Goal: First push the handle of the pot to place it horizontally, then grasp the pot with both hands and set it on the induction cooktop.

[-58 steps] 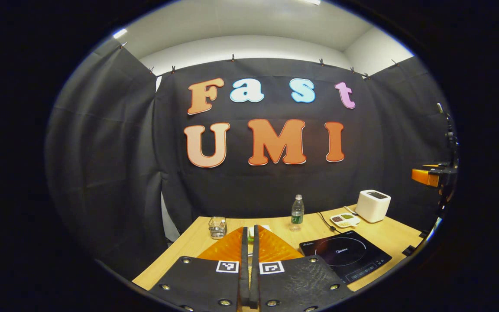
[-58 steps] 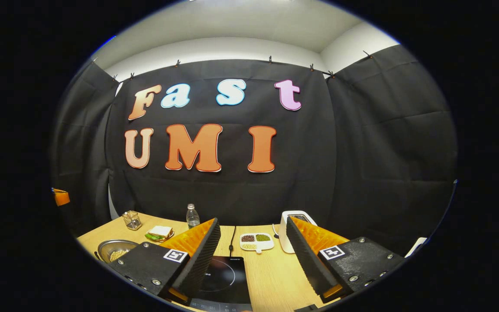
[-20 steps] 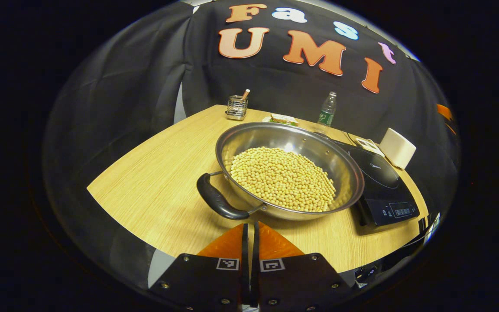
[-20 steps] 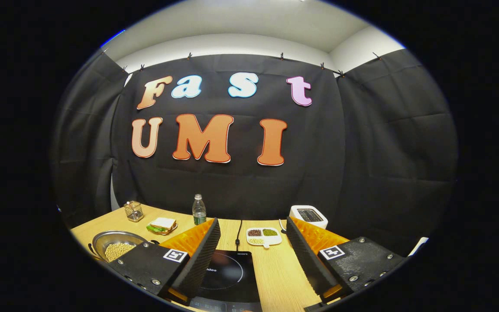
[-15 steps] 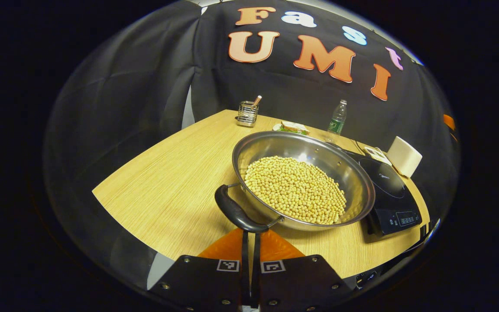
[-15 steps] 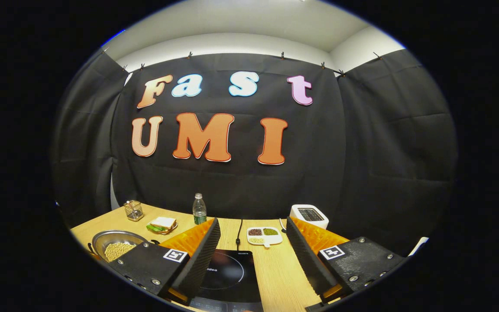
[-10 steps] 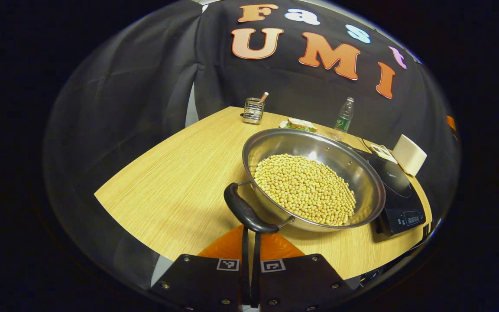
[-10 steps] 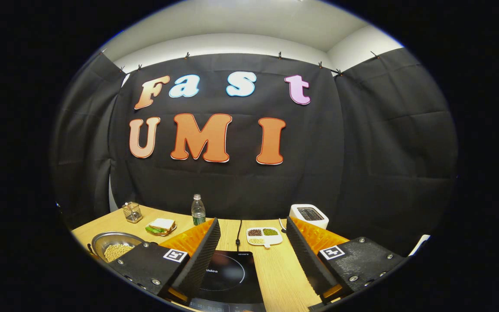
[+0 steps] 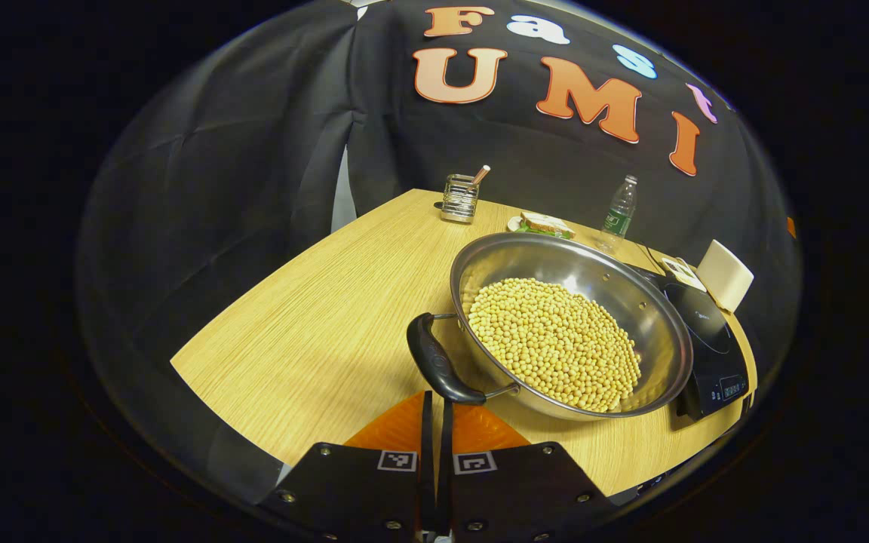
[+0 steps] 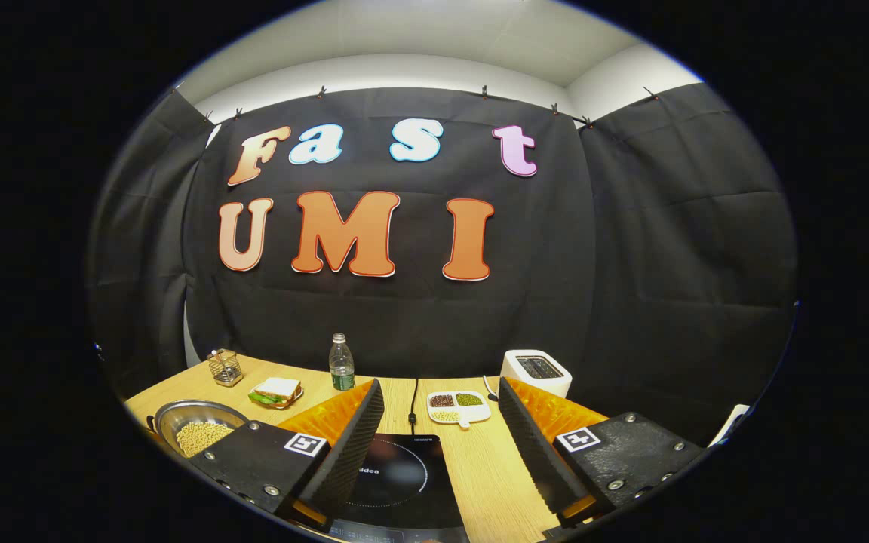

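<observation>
In the left gripper view, the left gripper is seen low in the picture with its fingers pressed together and nothing held between them. Their tips are placed right at the black handle of the pot, apparently touching its near end. The pot, a wide steel one filled with yellow beans, is set on the wooden worktop, just beside the induction cooktop at its right. A wire holder, a sandwich, a bottle and a white toaster are seen farther back.

In the right gripper view, the right gripper is held above the induction cooktop, its fingers spread wide apart and empty. The pot is seen at the far left of the worktop, well apart from this gripper. A divided dish lies beyond the cooktop.
</observation>
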Motion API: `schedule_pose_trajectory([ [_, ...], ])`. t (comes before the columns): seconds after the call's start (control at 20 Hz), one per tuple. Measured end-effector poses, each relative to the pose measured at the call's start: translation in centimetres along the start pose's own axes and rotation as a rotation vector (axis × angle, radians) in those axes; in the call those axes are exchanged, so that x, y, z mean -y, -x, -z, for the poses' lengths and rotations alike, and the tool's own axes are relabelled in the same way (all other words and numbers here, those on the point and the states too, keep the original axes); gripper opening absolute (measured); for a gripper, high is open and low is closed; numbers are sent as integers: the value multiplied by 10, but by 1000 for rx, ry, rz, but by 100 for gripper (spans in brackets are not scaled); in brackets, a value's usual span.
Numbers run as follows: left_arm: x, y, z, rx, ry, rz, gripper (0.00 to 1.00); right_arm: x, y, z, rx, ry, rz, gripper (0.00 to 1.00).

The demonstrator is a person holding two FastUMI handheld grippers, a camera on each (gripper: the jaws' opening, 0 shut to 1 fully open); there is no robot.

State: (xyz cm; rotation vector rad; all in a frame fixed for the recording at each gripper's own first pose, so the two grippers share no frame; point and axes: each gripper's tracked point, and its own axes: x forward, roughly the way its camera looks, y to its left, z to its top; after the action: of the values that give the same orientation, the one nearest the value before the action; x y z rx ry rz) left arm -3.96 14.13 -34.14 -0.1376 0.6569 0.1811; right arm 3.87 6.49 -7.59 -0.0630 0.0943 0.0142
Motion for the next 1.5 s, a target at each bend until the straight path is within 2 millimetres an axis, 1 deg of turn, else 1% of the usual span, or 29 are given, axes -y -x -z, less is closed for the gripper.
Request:
schedule_pose_trajectory([
  [0.05, 0, -2, -3, 1, 3, 7, 3, 0, 0, 1, -2, -3, 3, 100],
  [0.1, -2, -4, -4, 3, 3, 11, 2, 0, 0, 1, -2, -5, 4, 95],
  [0.2, -6, -10, -9, 7, 3, 22, 2, 0, 1, 2, 0, -9, 10, 95],
  [0.25, -6, -13, -16, 20, 7, 27, 2, 1, 2, 2, 1, -9, 13, 100],
  [0.3, -10, -16, -16, 16, 7, 29, 2, 1, 4, 3, 2, -10, 15, 95],
  [0.4, -17, -24, -18, 11, 13, 34, 2, 0, 4, 3, 4, -11, 19, 95],
  [0.6, -22, -41, -28, 15, -10, 40, 2, -1, 3, 10, -10, -6, 30, 95],
  [0.75, -26, -47, -35, 17, -40, 38, 2, 1, 3, 13, -14, -5, 43, 95],
  [0.8, -28, -51, -36, 17, -40, 41, 2, 0, 3, 15, -16, -7, 46, 100],
  [0.85, -29, -54, -38, 16, -39, 45, 2, 0, 3, 17, -21, -10, 49, 95],
  [0.9, -30, -55, -39, 17, -40, 50, 2, -1, 3, 19, -25, -14, 50, 95],
  [1.05, -33, -63, -45, 25, -50, 73, 2, -5, 3, 21, -32, -22, 49, 95],
  [1.1, -35, -67, -47, 26, -50, 80, 2, -6, 3, 22, -33, -21, 49, 100],
  [1.15, -36, -69, -49, 26, -45, 88, 2, -8, 4, 22, -33, -20, 51, 95],
  [1.2, -36, -73, -51, 24, -37, 95, 2, -9, 4, 21, -33, -21, 51, 100],
  [1.25, -36, -75, -53, 21, -31, 103, 2, -11, 5, 22, -31, -24, 50, 100],
  [1.3, -37, -77, -54, 19, -27, 110, 2, -13, 6, 21, -30, -26, 50, 95],
  [1.35, -39, -79, -56, 19, -28, 115, 2, -15, 6, 21, -30, -27, 50, 100],
  [1.4, -40, -82, -56, 22, -30, 118, 2, -17, 6, 22, -31, -28, 50, 95],
  [1.5, -40, -85, -60, 28, -36, 127, 2, -19, 8, 24, -35, -27, 50, 95],
])
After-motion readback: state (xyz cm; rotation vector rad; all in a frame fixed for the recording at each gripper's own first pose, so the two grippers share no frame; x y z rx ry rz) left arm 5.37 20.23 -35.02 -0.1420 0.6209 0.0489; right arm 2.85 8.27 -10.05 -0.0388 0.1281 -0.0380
